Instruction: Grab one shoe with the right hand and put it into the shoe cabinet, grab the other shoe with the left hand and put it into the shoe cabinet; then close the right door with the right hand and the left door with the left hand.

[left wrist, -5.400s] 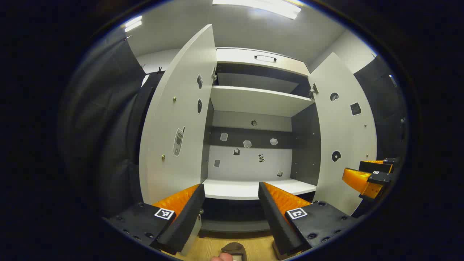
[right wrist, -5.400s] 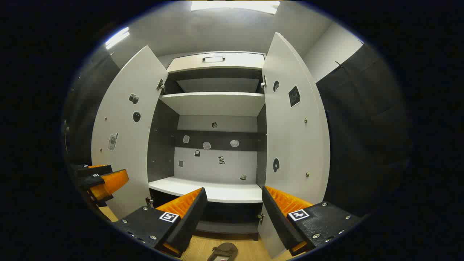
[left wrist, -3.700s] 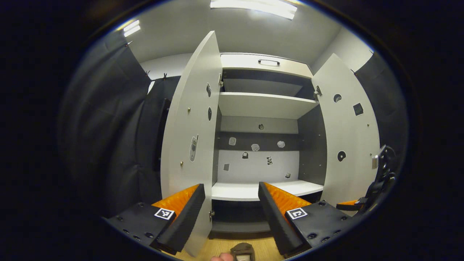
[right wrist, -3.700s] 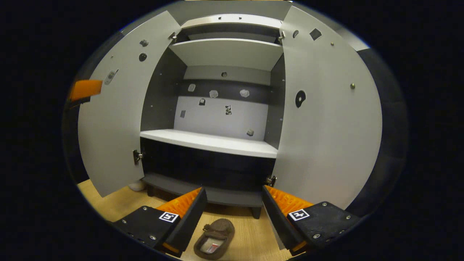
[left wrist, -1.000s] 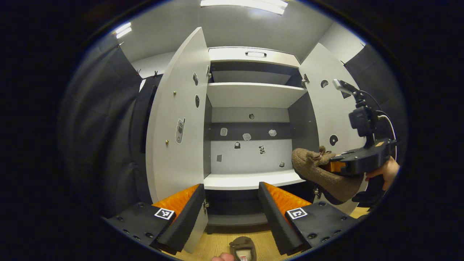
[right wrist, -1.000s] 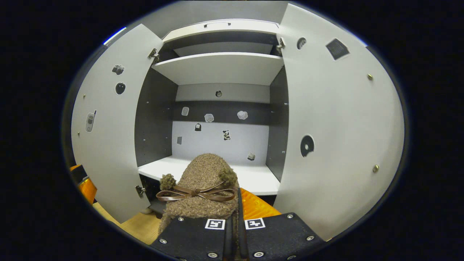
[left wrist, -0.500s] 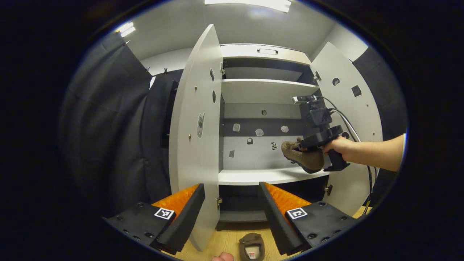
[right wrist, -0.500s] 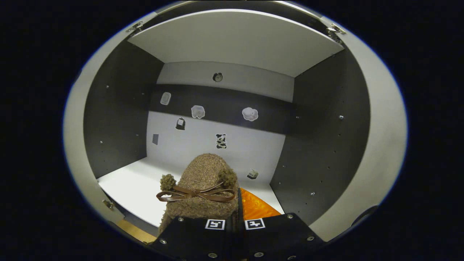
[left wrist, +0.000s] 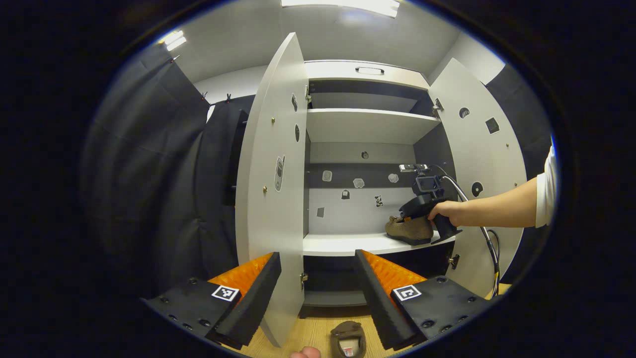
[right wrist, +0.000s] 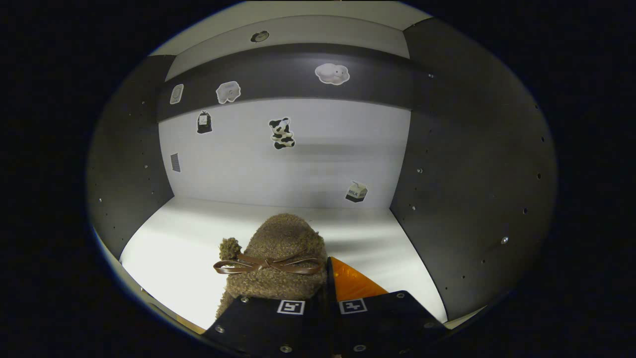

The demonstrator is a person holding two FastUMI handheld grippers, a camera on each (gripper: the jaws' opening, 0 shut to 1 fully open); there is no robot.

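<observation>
Clamped tight, the right gripper (right wrist: 325,298) has its black-and-orange fingers pinching the fuzzy brown slipper with the leather bow (right wrist: 278,263), low over the white lower shelf (right wrist: 189,233) of the grey-and-white shoe cabinet (left wrist: 367,124), toward its right side. From the left gripper view the sole looks down on the shelf near the front lip. Left gripper (left wrist: 318,283) hangs spread wide and empty above the second brown slipper (left wrist: 349,339) on the wooden floor (left wrist: 308,333). The risk: let go this close to the edge and the heel could tip off.
</observation>
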